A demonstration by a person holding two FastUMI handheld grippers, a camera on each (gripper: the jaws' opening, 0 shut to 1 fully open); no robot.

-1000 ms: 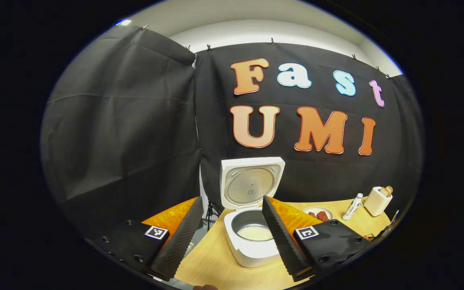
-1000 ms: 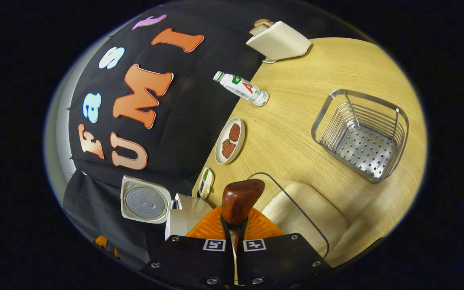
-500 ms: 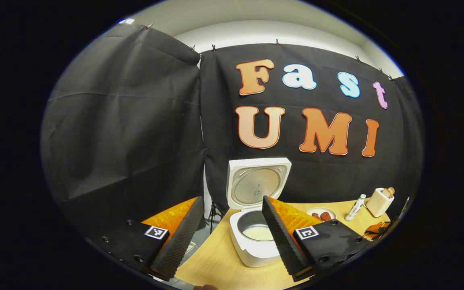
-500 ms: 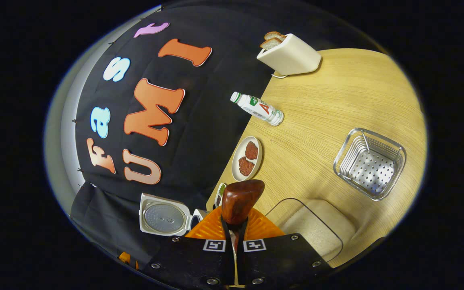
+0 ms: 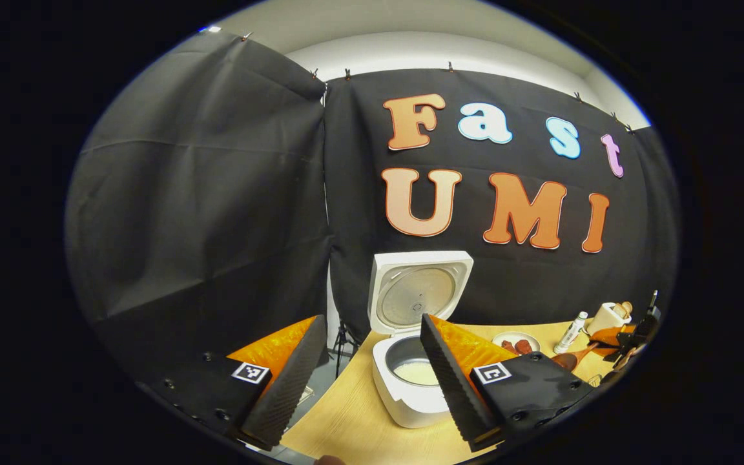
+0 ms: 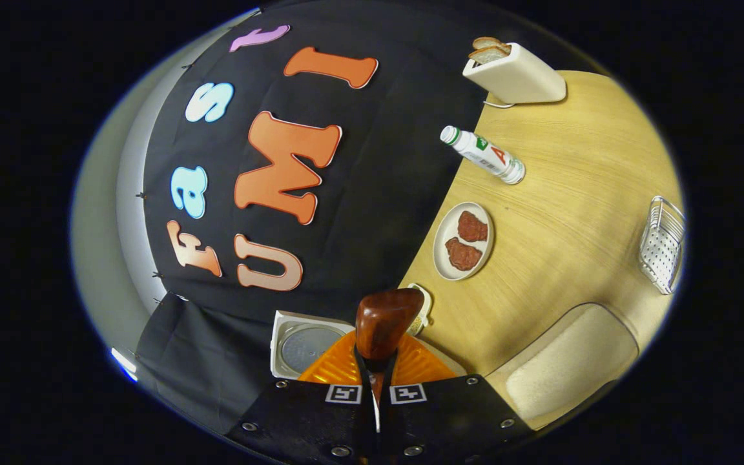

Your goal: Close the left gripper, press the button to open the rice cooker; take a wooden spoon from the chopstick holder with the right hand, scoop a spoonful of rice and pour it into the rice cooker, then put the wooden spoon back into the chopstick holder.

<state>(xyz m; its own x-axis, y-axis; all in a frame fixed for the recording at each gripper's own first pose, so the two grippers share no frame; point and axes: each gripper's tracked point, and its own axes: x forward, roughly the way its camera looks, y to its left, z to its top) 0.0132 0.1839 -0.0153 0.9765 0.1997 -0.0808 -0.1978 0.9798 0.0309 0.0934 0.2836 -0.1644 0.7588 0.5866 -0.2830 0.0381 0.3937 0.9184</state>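
Rice cooker point(image 5: 414, 361) sits lid-up at the worktop's point(image 5: 346, 420) near edge, pot exposed for pouring. Your left tool point(image 5: 372, 381) hangs released just before it, out of the way. Your right tool point(image 6: 377, 381) is clenched on the wooden spoon point(image 6: 385, 323), bowl forward beside the cooker.

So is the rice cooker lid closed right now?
No, the rice cooker lid stands upright and open, with rice visible in the pot.

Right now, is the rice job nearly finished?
Partly. The rice cooker lid stands open and there is rice in its pot. The right tool holds the wooden spoon. I cannot tell if the spoon carries rice. It must go back into the wire holder.
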